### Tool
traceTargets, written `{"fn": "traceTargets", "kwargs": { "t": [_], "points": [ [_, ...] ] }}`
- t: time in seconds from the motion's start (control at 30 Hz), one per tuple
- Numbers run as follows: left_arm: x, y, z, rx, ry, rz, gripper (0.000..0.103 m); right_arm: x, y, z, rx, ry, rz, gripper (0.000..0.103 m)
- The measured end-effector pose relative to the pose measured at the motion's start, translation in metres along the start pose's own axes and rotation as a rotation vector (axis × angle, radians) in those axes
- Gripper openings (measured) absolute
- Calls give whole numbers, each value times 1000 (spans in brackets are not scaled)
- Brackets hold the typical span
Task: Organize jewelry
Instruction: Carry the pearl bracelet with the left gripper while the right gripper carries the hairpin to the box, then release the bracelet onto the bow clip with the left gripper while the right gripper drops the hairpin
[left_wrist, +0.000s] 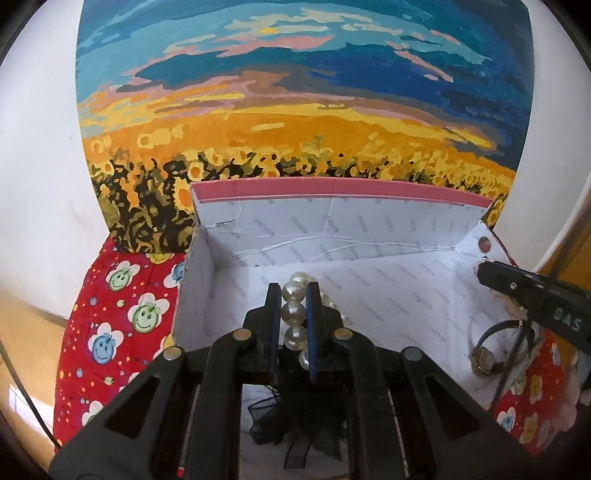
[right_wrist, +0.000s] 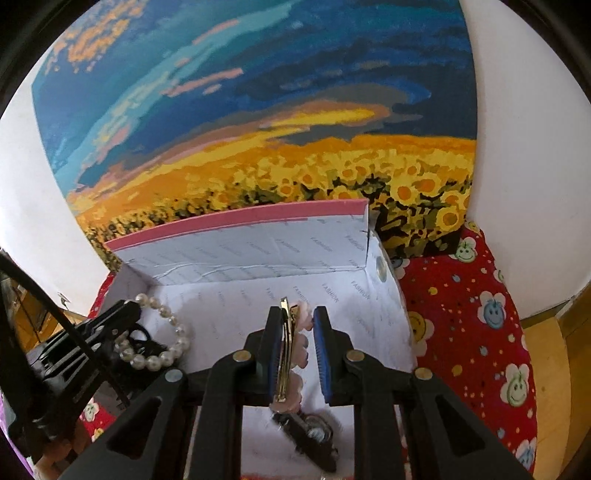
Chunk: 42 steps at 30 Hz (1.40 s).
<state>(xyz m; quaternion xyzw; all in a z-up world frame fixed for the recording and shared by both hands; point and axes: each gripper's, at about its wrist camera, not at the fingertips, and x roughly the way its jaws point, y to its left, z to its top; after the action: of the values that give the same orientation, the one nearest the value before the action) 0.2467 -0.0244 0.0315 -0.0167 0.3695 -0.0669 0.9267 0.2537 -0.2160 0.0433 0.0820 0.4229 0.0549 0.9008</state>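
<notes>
In the left wrist view my left gripper (left_wrist: 293, 291) is shut on a strand of large white pearls (left_wrist: 293, 314), which hangs over the open white paper-lined box (left_wrist: 332, 221). In the right wrist view my right gripper (right_wrist: 297, 314) is shut on a gold hair clip with pink flowers (right_wrist: 284, 354), also over the box (right_wrist: 240, 254). My left gripper (right_wrist: 129, 306) shows at the left there, with the pearl strand (right_wrist: 173, 343) looping from it. My right gripper (left_wrist: 484, 271) reaches in over the box's right wall.
Inside the box lie a black mesh piece (left_wrist: 291, 424), a wristwatch (left_wrist: 484, 358) and a dark clip with a silver stone (right_wrist: 310, 434). The box rests on a red smiley-flower cloth (left_wrist: 122, 314). A sunflower painting (left_wrist: 295, 110) leans behind it against a white wall.
</notes>
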Motion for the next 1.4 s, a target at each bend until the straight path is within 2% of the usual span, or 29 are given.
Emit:
{"fn": "traceTargets", "kwargs": {
  "t": [0.37, 0.43, 0.57, 0.7, 0.9, 1.07, 1.27, 1.4],
  "points": [
    [3, -3, 1, 6, 23, -17, 9, 15, -7, 3, 23, 7, -7, 19],
    [4, -3, 1, 1, 38, -21, 23, 15, -8, 4, 31, 9, 9, 22],
    [6, -3, 0, 0, 45, -33, 36, 6, -11, 5, 45, -11, 20, 44],
    [0, -2, 2, -15, 31, -31, 48, -4, -11, 7, 68, -22, 27, 54],
    [-6, -1, 7, -26, 29, -49, 62, -25, -8, 6, 64, -37, 28, 59],
    [-15, -2, 4, -26, 32, -74, 66, -46, -2, 0, 63, -57, 37, 64],
    [-39, 1, 0, -26, 25, -44, 68, -66, 6, -14, 61, -52, 64, 66],
    [-62, 7, 3, -62, 13, -78, 70, -81, 15, -22, 26, -55, 68, 66]
  ]
}}
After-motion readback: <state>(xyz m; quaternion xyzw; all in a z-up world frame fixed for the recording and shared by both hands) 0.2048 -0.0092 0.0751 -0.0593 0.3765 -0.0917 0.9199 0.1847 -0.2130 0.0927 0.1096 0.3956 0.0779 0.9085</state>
